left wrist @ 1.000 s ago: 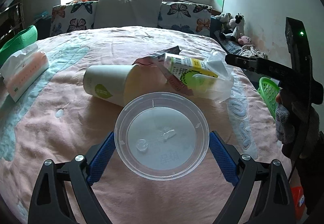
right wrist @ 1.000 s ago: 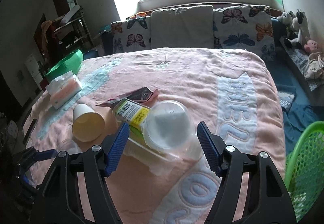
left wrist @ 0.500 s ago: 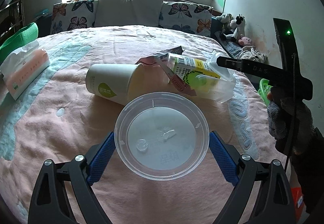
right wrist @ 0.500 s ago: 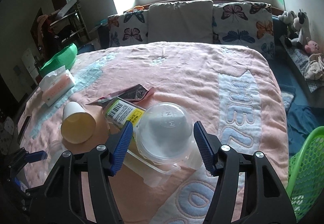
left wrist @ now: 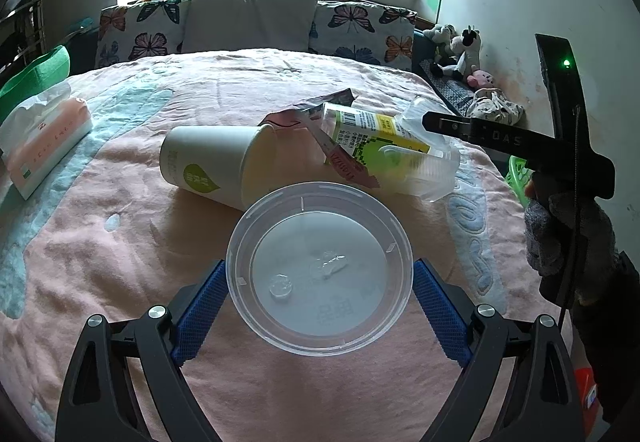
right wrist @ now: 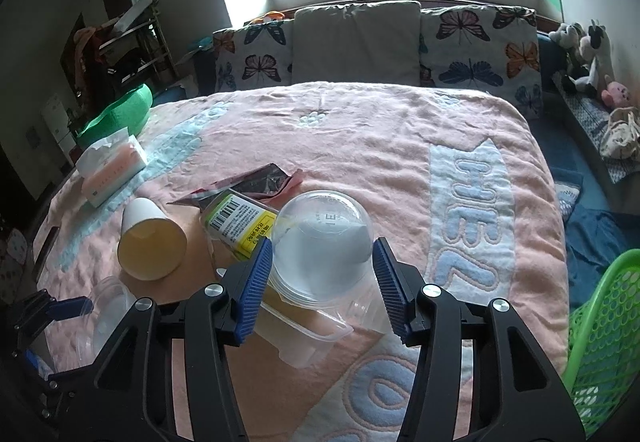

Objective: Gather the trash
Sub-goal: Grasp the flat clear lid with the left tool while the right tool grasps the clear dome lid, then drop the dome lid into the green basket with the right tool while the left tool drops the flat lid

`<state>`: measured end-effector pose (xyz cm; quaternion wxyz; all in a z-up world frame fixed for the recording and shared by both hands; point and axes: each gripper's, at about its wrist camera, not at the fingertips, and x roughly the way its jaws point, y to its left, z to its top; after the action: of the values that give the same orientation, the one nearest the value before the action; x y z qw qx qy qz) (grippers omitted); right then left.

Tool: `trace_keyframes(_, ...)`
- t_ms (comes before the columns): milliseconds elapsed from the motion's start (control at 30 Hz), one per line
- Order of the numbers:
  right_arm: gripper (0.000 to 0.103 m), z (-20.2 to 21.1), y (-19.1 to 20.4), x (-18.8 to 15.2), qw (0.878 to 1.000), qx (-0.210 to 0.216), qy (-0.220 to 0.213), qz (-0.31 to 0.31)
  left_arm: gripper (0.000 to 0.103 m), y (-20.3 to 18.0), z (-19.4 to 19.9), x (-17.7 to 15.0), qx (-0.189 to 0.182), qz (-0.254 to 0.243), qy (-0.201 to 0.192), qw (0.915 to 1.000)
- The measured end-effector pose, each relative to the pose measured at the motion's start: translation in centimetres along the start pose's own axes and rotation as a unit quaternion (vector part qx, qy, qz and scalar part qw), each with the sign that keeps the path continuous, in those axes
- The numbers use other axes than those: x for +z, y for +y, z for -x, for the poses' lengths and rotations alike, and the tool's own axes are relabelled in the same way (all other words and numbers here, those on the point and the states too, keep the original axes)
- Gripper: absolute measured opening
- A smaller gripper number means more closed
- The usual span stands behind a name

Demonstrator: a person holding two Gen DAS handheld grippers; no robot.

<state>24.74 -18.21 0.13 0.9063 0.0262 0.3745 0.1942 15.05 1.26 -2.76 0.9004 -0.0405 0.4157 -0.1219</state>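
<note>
My left gripper [left wrist: 319, 270] is shut on a clear round plastic lid [left wrist: 320, 234], held flat over the pink bedspread [left wrist: 120, 262]. My right gripper [right wrist: 322, 248] has a clear dome cup [right wrist: 324, 222] between its blue pads [right wrist: 256, 282]. Its jaws are closing, and a thin gap shows on each side. The dome rests on a clear rectangular container [right wrist: 300, 326]. Beside it lie a yellow-green carton [right wrist: 240, 222], a red wrapper [right wrist: 256, 182] and a paper cup [right wrist: 152, 242] on its side. In the left wrist view the right gripper's finger [left wrist: 480, 132] reaches over that pile.
A green mesh basket [right wrist: 600, 342] stands off the bed's right edge. A tissue pack [right wrist: 112, 170] lies at the far left near a green tub [right wrist: 116, 114]. Butterfly pillows [right wrist: 356, 42] line the headboard, and plush toys [right wrist: 584, 54] sit at the right. A gloved hand [left wrist: 560, 234] holds the right gripper.
The right gripper's pads have narrowed around the clear dome cup and come slightly closer to it. The left gripper and its lid have not moved.
</note>
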Motion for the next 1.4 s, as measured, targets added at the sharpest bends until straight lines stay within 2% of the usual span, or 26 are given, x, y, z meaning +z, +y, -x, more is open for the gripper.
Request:
trace_keyframes(267,0.053,0.0,0.3,-0.1,1.0,-0.006,-0.001,0.009,0.088,0.2,-0.2,0.0,0.001,0.004,0.003,1.0)
trace_keyframes(400,0.062,0.0,0.5,0.0,1.0,-0.012,-0.005,0.016,0.088,0.3,-0.3,-0.2,0.0,0.005,0.005,1.0)
trace_keyframes(733,0.062,-0.8,0.3,0.4,1.0,-0.014,-0.004,0.01,0.088,0.2,-0.5,-0.3,0.0,0.003,0.006,1.0)
trace_keyframes(800,0.057,-0.9,0.3,0.4,1.0,-0.014,-0.002,0.009,0.088,0.2,-0.5,-0.3,0.0,0.003,0.006,1.0)
trace_keyframes(900,0.057,-0.6,0.2,0.3,1.0,-0.013,-0.005,0.009,0.088,0.1,-0.5,-0.3,-0.001,0.003,0.005,1.0)
trace_keyframes(1167,0.056,2.8,-0.4,-0.6,1.0,-0.012,-0.028,-0.003,0.088,-0.9,-0.3,0.3,-0.007,-0.005,0.002,1.0)
trace_keyframes(1400,0.056,6.9,-2.7,-3.0,0.998,-0.031,-0.043,-0.028,0.088,-3.7,-0.5,1.0,-0.03,-0.024,0.0,0.9993)
